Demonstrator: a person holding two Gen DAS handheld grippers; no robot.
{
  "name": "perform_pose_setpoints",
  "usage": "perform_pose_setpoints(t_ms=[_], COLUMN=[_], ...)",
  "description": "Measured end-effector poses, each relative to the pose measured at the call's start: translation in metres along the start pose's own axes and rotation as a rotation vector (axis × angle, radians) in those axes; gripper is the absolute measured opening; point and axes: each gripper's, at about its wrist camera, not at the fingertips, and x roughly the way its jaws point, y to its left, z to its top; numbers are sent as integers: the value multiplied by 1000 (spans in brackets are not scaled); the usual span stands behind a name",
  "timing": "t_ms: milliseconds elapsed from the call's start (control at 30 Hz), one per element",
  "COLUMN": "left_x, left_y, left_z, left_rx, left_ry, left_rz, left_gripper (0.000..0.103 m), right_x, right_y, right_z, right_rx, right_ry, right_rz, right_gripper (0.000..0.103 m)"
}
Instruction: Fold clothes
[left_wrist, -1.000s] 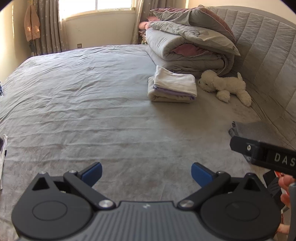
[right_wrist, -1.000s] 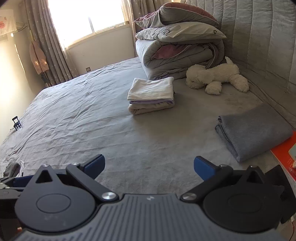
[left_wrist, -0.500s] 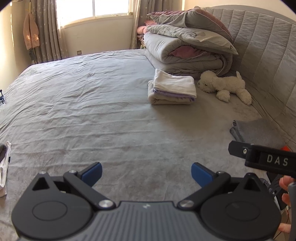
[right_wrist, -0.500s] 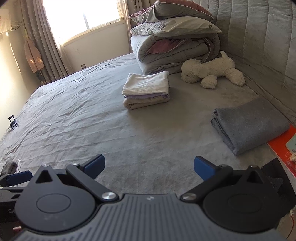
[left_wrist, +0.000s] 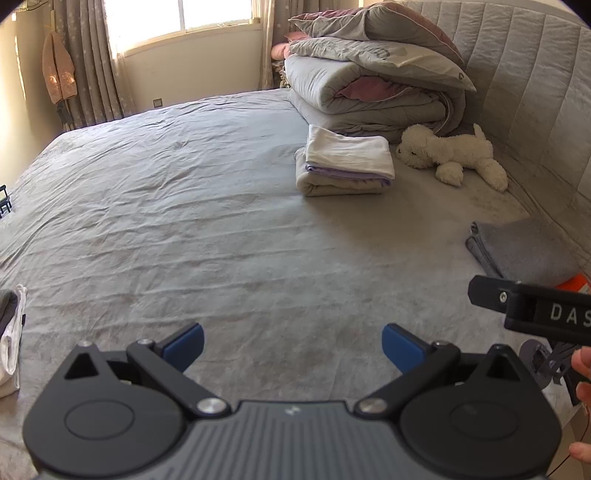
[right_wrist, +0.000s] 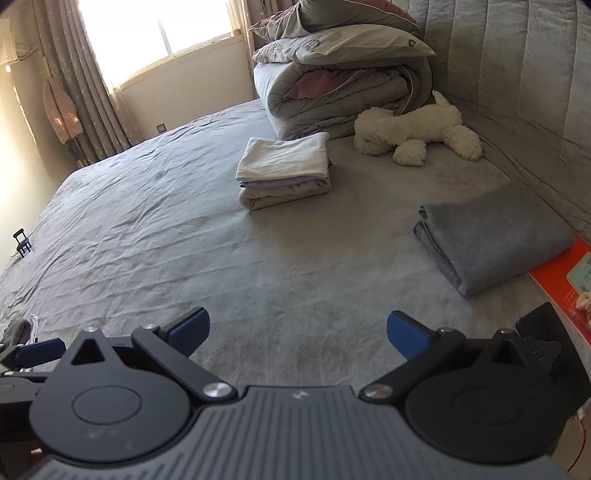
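Both of my claws hang low over the grey bedsheet (left_wrist: 192, 221), fingers spread wide and gripping nothing. My left gripper (left_wrist: 292, 345) points up the bed; my right gripper (right_wrist: 297, 328) is level beside it, its black body showing at the left view's right edge. Three folded garments sit stacked (right_wrist: 284, 170) just before the quilt pile (right_wrist: 343, 77), a folded grey cloth (right_wrist: 491, 236) lies near the headboard, and unfolded clothes (left_wrist: 9, 339) lie far left.

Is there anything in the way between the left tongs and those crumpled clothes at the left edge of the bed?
Nothing visible. The left tongs are open and empty, and only bare grey bedsheet lies between them and the unfolded clothes. The folded stack, grey blanket and plush dog sit off to the right.
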Motion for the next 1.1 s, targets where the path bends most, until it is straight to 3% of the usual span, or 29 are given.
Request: perform_pose_setpoints(t_ms=[600, 1100], left_x=[-4, 13], left_y=[9, 15], left_z=[-24, -35], left_rx=[-11, 40], left_ry=[-46, -134], left_rz=[13, 81], left_gripper=[103, 103], right_x=[-17, -11], right_y=[10, 27], right_z=[-21, -45], right_rx=[-79, -90], right_ry=[-59, -161], right_rz=[-20, -41], right_gripper=[103, 103])
